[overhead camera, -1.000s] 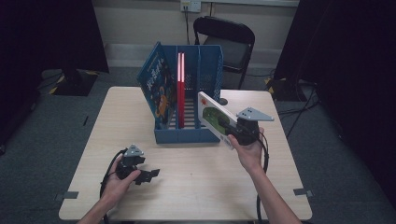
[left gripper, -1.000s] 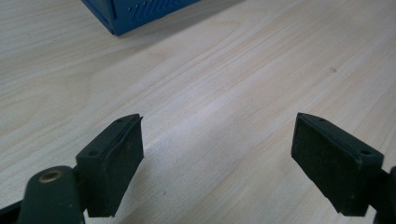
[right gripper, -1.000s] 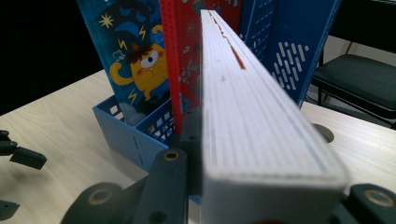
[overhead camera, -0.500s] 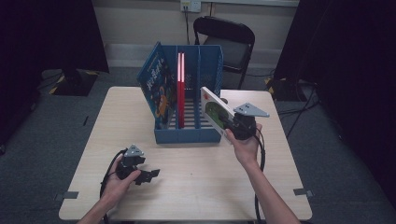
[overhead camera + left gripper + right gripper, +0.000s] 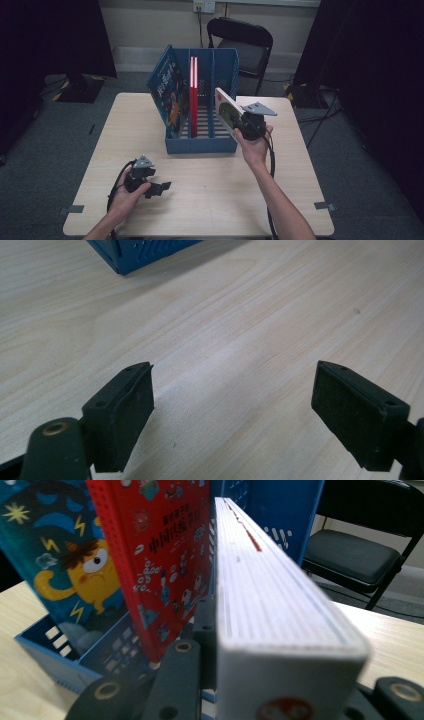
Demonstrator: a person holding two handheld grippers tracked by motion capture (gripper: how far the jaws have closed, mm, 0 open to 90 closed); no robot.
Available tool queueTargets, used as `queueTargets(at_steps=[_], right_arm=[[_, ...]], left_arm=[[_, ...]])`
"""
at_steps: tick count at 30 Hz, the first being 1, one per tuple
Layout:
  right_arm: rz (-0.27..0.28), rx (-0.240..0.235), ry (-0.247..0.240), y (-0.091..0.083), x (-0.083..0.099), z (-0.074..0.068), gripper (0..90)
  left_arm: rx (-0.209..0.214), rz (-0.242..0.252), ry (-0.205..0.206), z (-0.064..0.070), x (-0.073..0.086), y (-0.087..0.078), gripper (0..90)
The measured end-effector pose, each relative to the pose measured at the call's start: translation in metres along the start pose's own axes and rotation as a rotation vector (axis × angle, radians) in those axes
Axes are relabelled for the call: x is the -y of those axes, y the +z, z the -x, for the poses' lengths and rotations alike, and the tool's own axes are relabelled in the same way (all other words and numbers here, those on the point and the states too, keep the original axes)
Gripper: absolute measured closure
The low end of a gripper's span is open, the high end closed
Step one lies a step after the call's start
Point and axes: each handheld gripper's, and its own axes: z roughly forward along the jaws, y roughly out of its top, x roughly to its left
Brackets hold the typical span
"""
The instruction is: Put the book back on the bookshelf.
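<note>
The right gripper (image 5: 239, 126) clamps a white book (image 5: 226, 113) tilted over the blue rack (image 5: 202, 144) — probably to slot it in; the left gripper (image 5: 235, 405) rests wide open, empty, on the table (image 5: 210, 200).

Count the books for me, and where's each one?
3. A blue book leans in the blue rack's left slot, a red book stands beside it, and the right gripper holds a white book. None seem hidden.
</note>
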Motion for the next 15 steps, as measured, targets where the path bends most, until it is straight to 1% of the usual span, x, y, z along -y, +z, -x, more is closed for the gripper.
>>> queueTargets(at_steps=[6, 12, 15], right_arm=[[-0.015, 0.024, -0.006, 0.014, -0.003, -0.002, 76.4], [-0.024, 0.036, 0.012, 0.023, -0.003, -0.002, 76.4], [-0.024, 0.044, 0.016, 0.027, -0.004, -0.003, 76.4]], left_arm=[[0.006, -0.007, 0.003, 0.000, 0.000, 0.001, 17.7], [0.009, -0.009, 0.012, 0.000, 0.000, 0.001, 17.7], [0.012, -0.010, 0.008, 0.001, 0.000, 0.001, 17.8]])
